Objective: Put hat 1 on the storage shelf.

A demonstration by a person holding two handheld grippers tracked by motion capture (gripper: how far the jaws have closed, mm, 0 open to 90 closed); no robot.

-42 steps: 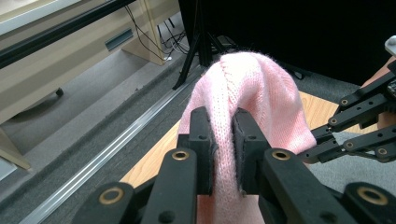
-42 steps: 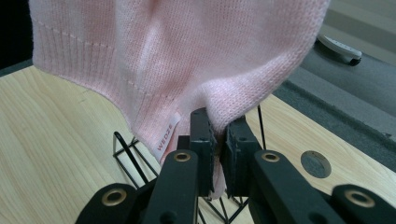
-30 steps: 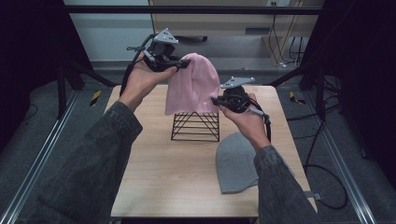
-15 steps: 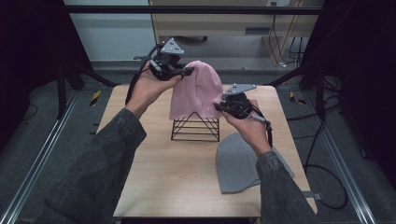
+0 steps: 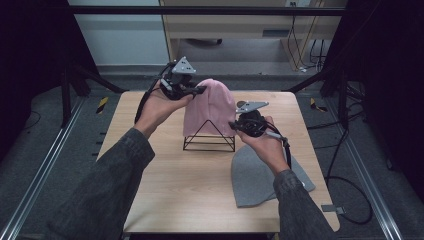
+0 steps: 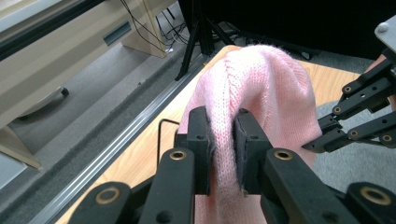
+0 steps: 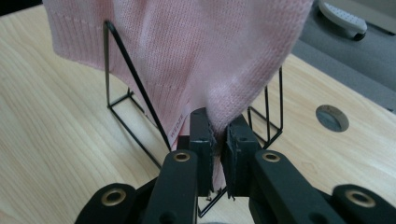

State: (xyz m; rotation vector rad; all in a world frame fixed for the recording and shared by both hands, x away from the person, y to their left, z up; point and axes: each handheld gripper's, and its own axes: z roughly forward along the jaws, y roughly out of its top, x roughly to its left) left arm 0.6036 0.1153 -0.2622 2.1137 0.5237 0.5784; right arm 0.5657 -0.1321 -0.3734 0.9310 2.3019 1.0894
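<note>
I hold the pink hat [image 5: 210, 105] with both of my grippers, and it hangs over the black wire stand [image 5: 209, 139] like a little tent cover. The stand is shaped like a triangle box made of thin wire. It is open on all sides, and I can see the wood through it. The hat's edge sits partway down the stand's slanted wires, above the stand's bottom bars.

My left gripper [image 6: 223, 140] pinches a fold of the pink knit at the side of the hat, up above the stand. Its jaws are close together with the knit squeezed between them. My right gripper [image 7: 218, 140] pinches the hat's lower edge on the other side, just beside one of the stand's wires. Its jaws are nearly together too, with only a thin bit of pink between them.

The stand sits on the wooden table [image 5: 165, 180]. A grey hat [image 5: 255, 175] lies flat on the table near the stand, on my right side, under my right arm. It does not touch the stand.
</note>
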